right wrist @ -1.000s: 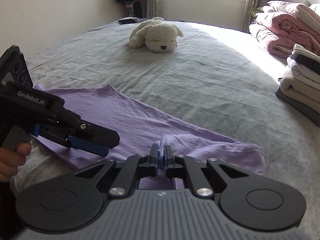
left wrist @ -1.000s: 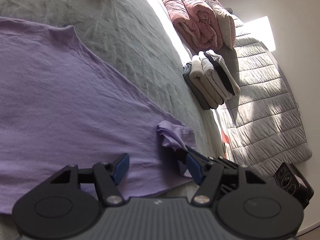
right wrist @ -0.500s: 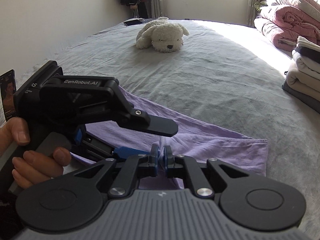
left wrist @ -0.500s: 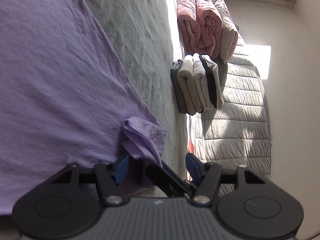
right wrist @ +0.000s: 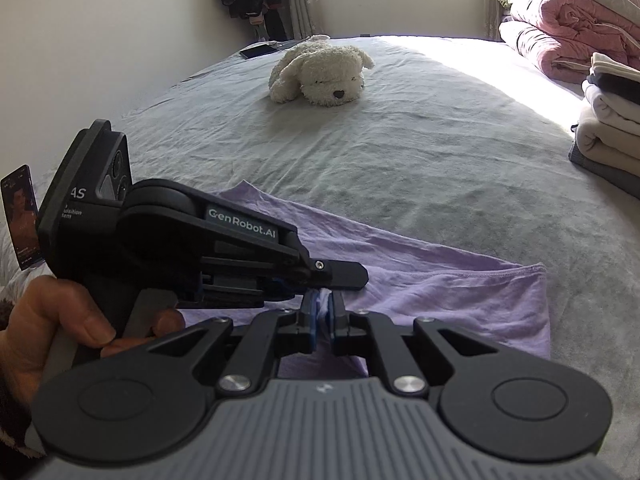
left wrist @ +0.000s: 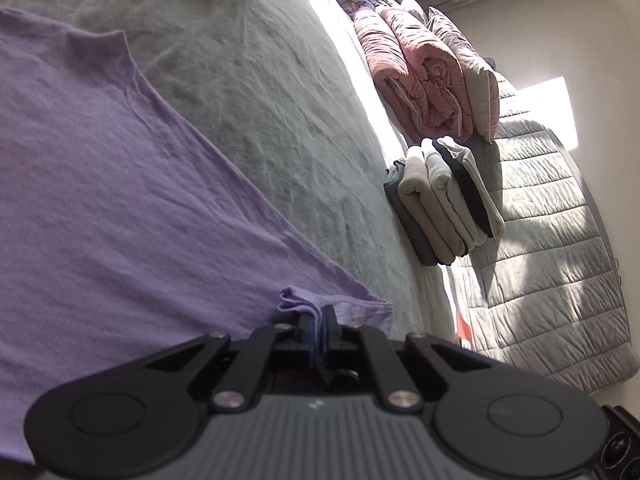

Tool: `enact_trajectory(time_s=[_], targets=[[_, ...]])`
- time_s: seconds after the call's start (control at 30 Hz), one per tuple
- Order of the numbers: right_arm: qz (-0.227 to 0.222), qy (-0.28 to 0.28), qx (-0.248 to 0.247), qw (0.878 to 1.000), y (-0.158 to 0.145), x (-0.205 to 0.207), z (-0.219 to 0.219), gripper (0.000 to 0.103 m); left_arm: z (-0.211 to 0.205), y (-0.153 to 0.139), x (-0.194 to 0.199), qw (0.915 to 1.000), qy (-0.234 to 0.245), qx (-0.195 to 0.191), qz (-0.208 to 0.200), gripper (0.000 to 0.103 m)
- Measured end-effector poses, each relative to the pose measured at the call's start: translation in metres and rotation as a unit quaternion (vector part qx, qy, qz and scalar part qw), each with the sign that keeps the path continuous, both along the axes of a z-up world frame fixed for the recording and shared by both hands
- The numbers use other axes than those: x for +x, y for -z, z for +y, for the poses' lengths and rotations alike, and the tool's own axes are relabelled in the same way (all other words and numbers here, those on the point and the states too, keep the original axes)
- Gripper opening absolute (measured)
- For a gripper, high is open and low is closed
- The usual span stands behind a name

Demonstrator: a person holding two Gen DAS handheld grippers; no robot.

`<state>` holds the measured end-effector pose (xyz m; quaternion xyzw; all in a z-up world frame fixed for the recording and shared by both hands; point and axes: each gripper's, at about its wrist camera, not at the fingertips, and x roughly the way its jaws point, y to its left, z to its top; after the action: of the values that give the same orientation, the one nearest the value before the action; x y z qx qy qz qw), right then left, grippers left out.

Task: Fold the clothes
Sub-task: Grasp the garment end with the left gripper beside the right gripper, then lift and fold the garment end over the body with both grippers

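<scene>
Purple shirt (left wrist: 120, 208) is spread flat on the grey bed (left wrist: 260, 112), near edge bunched up. Left gripper (left wrist: 317, 330) just clamped onto that bunched bit, and the right gripper (right wrist: 322, 312) is pinching the same fold right beside it. Plush dog (right wrist: 320, 76) and folded stack (left wrist: 444, 200) sit further off.

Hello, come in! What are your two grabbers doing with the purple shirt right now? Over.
Left gripper just closed, pinching purple shirt fold. Right gripper shut on same bunch. Shirt flat on bed. Plush dog, folded stack well clear.
</scene>
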<state>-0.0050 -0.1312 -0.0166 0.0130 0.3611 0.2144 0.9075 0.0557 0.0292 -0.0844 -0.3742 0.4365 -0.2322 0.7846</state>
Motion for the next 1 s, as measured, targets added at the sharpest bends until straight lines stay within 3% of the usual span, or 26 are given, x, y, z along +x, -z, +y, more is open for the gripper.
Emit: enact_trajectory(time_s=[0.43, 1.0], targets=[[0.004, 0.004, 0.073, 0.997, -0.002, 0.004, 0.054, 0.007, 0.057, -0.031, -0.006, 0.9899, 0.002, 0.117, -0.08, 0.003], [0.015, -0.046, 0.113, 0.992, 0.01, 0.009, 0.151, 0.007, 0.161, -0.037, -0.022, 0.9772, -0.043, 0.185, -0.095, 0.003]])
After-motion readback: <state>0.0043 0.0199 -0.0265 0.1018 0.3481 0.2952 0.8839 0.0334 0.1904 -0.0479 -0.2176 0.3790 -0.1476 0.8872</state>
